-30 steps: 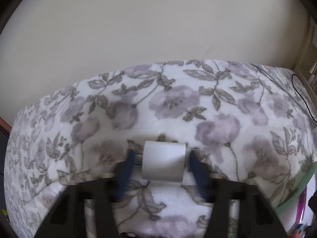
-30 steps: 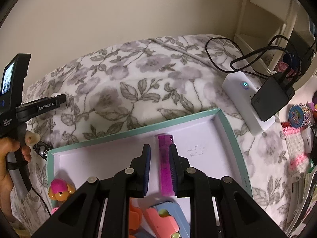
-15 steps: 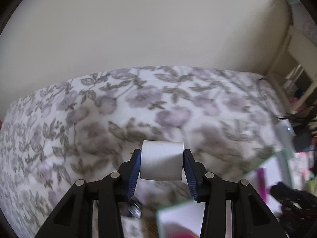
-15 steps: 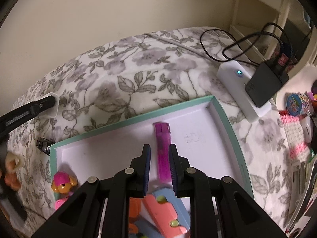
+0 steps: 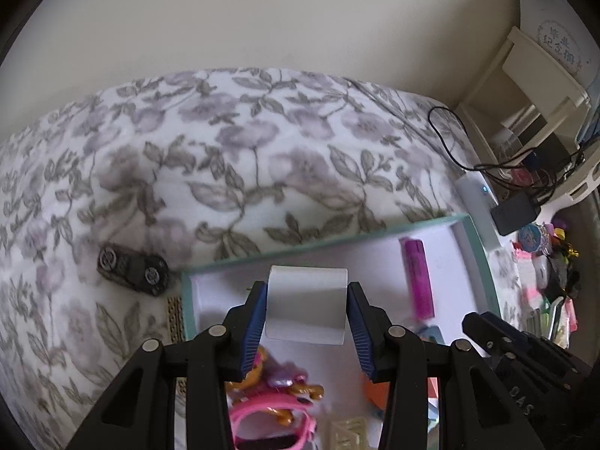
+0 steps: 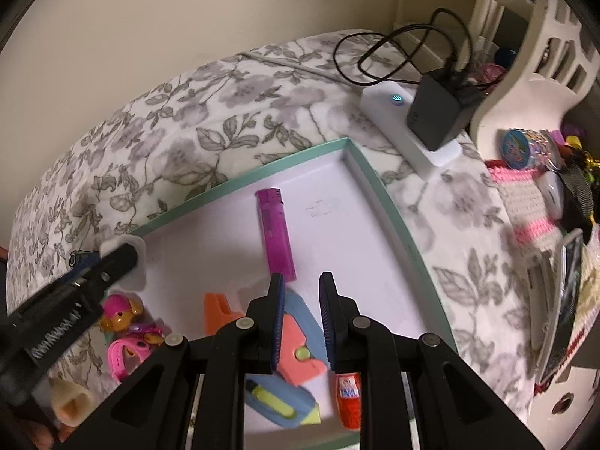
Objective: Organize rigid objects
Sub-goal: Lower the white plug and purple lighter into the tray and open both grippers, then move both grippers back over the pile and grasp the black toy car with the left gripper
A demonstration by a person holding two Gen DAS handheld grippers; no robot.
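My left gripper (image 5: 306, 313) clamps a smooth white cup (image 5: 305, 309), held over the teal-rimmed tray's (image 6: 378, 183) 9 o'clock corner. My right gripper (image 6: 300, 322) is slightly parted, holding nothing, above the tray. Inside: purple lighter (image 6: 275, 234) at 12, plastic pup figure (image 6: 120, 313) at 8, orange block (image 6: 217, 307), blue-pink toy (image 6: 300, 348). Tray sits on a fuzzy floral blanket (image 6: 187, 123).

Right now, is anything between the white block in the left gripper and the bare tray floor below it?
Nothing visible: the left gripper holds the white block over bare floor of the tray; the purple lighter lies off to its right.
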